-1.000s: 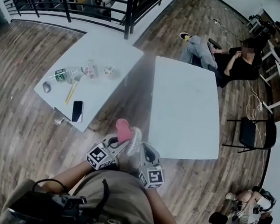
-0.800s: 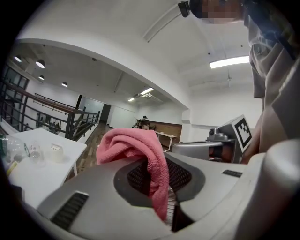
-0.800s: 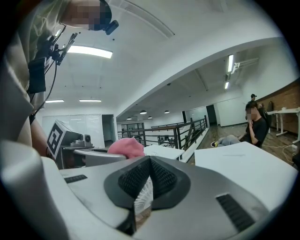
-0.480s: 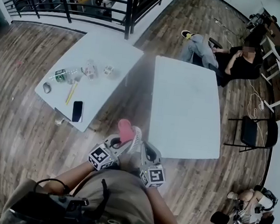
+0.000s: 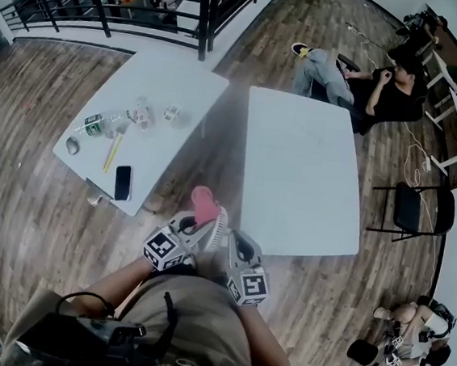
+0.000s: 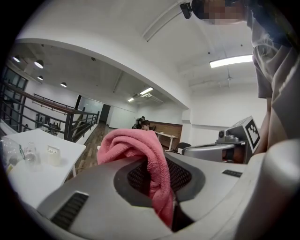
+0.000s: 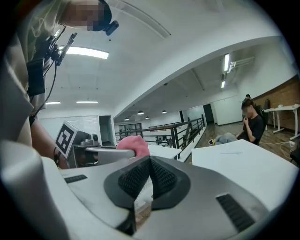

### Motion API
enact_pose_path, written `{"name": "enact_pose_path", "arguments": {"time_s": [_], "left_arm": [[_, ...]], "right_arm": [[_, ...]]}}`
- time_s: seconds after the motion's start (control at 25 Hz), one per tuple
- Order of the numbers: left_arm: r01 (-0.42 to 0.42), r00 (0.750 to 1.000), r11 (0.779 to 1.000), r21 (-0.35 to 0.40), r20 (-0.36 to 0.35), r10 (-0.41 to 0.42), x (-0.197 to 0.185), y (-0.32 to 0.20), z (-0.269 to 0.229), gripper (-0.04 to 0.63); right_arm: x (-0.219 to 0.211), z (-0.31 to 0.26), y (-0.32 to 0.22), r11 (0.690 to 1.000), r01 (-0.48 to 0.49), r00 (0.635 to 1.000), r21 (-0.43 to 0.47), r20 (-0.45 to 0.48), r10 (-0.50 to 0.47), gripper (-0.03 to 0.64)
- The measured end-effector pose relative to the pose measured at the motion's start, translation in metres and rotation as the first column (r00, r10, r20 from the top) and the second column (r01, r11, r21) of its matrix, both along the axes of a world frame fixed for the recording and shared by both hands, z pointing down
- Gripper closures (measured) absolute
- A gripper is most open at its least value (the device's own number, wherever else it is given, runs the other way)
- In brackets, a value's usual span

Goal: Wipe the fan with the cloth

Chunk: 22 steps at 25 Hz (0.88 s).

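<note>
Your left gripper, its fingers clamped on the pink cloth, has nudged it slightly toward 12 o'clock along the fan. Your right gripper, at the cloth's 4 o'clock, keeps its fingers pinched on the fan. Wiping looks under way.

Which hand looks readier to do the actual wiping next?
Left. The left tongs grip the pink cloth right beside the fan, ready to rub it. The right tongs are shut, apparently holding the fan steady.

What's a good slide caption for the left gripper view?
Left tongs clamped on a pink cloth, white table at left.
</note>
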State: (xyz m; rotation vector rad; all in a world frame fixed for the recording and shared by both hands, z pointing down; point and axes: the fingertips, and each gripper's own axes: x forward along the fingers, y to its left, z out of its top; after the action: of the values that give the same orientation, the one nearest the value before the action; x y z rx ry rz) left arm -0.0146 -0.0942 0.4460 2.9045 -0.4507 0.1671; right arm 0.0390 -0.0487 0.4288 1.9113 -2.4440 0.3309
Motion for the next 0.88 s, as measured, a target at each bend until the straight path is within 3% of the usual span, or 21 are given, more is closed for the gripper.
{"name": "enact_pose_path", "arguments": {"time_s": [0.88], "left_arm": [[0.011, 1.000, 0.998, -0.058, 0.006, -0.011, 0.008, -0.035, 0.020, 0.523]], "right_arm": [[0.009, 0.004, 0.004, 0.999, -0.038, 0.999, -0.022, -0.001, 0.037, 0.615]]}}
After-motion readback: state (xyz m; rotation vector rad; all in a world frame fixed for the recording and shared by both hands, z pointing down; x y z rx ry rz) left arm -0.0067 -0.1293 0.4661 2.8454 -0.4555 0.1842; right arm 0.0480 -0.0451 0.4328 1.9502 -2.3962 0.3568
